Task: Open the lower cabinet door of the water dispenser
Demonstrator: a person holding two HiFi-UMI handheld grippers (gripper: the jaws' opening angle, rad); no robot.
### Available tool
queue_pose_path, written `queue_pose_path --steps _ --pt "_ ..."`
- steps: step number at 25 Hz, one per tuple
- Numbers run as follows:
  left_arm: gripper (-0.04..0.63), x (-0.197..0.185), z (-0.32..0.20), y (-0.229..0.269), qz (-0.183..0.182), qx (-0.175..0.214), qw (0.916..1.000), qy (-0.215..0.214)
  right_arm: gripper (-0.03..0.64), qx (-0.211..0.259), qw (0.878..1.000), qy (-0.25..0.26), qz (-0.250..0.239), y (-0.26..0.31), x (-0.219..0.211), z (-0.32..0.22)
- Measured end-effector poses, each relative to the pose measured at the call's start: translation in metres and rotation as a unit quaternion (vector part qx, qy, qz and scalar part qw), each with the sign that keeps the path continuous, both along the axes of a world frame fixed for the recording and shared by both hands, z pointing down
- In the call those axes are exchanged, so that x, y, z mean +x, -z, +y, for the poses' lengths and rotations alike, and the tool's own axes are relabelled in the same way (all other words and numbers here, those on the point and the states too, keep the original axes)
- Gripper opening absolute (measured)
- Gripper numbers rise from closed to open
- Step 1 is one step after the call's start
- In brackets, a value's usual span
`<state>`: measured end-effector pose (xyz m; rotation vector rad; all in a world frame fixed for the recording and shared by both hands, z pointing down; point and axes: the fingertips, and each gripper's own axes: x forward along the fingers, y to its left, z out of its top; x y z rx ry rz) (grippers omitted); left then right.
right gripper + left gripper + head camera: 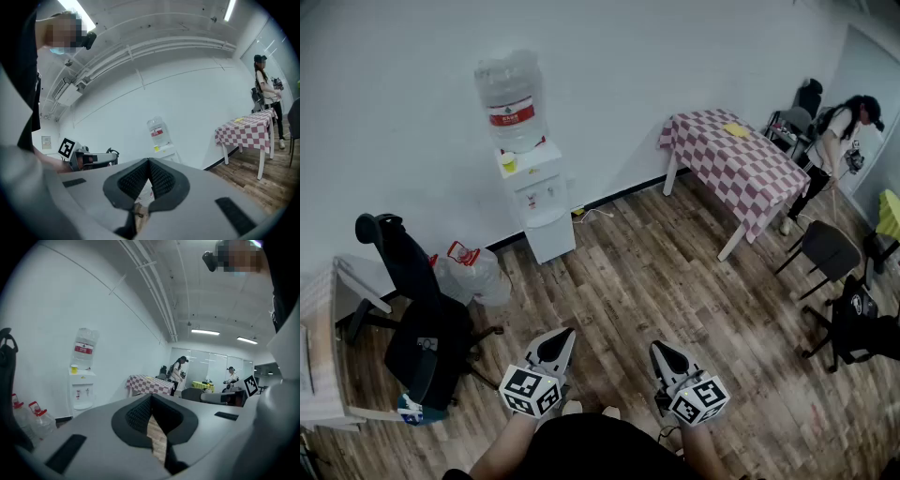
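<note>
A white water dispenser (pixel 536 199) with a large clear bottle (pixel 511 101) on top stands against the far wall; its lower cabinet door (pixel 550 236) is closed. The dispenser (pixel 80 391) shows small at the left of the left gripper view, and the dispenser (pixel 161 149) sits just above the jaws in the right gripper view. My left gripper (pixel 563 335) and right gripper (pixel 662 349) are held side by side close to my body, far from the dispenser. Both are shut with nothing between their tips.
A black office chair (pixel 417 314) and several empty bottles in a bag (pixel 471 270) stand left of the dispenser. A table with a checked cloth (pixel 737 161) is at the right, with a person (pixel 839 150) and more chairs (pixel 827 247) beyond. Wooden floor (pixel 647 281) lies between me and the dispenser.
</note>
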<state>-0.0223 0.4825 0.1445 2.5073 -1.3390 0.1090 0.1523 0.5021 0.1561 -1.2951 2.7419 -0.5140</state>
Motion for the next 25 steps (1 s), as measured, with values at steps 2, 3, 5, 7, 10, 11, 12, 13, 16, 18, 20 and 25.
queue_pose_path --steps 2,3,5,7,10,11,12,13,16,18,20,25 --pt "0.014 -0.002 0.002 0.001 -0.001 0.001 1.0 -0.002 0.021 -0.001 1.0 -0.008 -0.001 0.001 0.001 0.002" --pt "0.014 -0.004 0.003 0.001 -0.002 0.002 1.0 -0.002 0.021 -0.001 1.0 -0.01 -0.001 0.001 0.0 0.004" --pt "0.014 -0.006 0.005 0.002 -0.001 0.004 1.0 -0.002 0.021 0.0 1.0 -0.011 -0.001 0.001 -0.002 0.007" --pt "0.014 -0.007 0.007 0.003 0.001 0.007 1.0 0.0 0.021 0.001 1.0 -0.009 0.001 0.0 -0.003 0.011" --pt "0.014 -0.008 0.009 0.004 0.002 0.011 0.9999 0.002 0.021 0.005 1.0 -0.005 0.006 0.002 -0.004 0.015" --pt "0.014 -0.009 0.01 0.004 0.003 0.012 0.9999 0.003 0.021 0.006 1.0 -0.003 0.005 0.003 -0.005 0.015" --pt "0.014 -0.009 0.01 0.005 0.004 0.012 0.9999 0.004 0.021 0.008 1.0 0.0 0.003 0.004 -0.006 0.017" --pt "0.014 -0.008 0.011 0.005 0.005 0.012 0.9999 0.004 0.021 0.01 1.0 0.002 0.0 0.005 -0.007 0.018" --pt "0.014 -0.006 0.015 0.006 0.007 0.012 0.9999 0.007 0.023 0.012 1.0 0.007 -0.006 0.007 -0.004 0.021" --pt "0.014 -0.004 0.018 0.004 0.006 0.011 0.9999 0.009 0.023 0.008 1.0 0.006 -0.008 0.005 0.0 0.023" --pt "0.014 -0.003 0.021 0.002 0.006 0.009 0.9999 0.011 0.023 0.004 1.0 0.004 -0.007 0.001 0.005 0.026" --pt "0.014 -0.003 0.025 -0.003 0.011 0.006 0.9998 0.012 0.023 -0.004 1.0 -0.007 -0.007 -0.006 0.018 0.032"
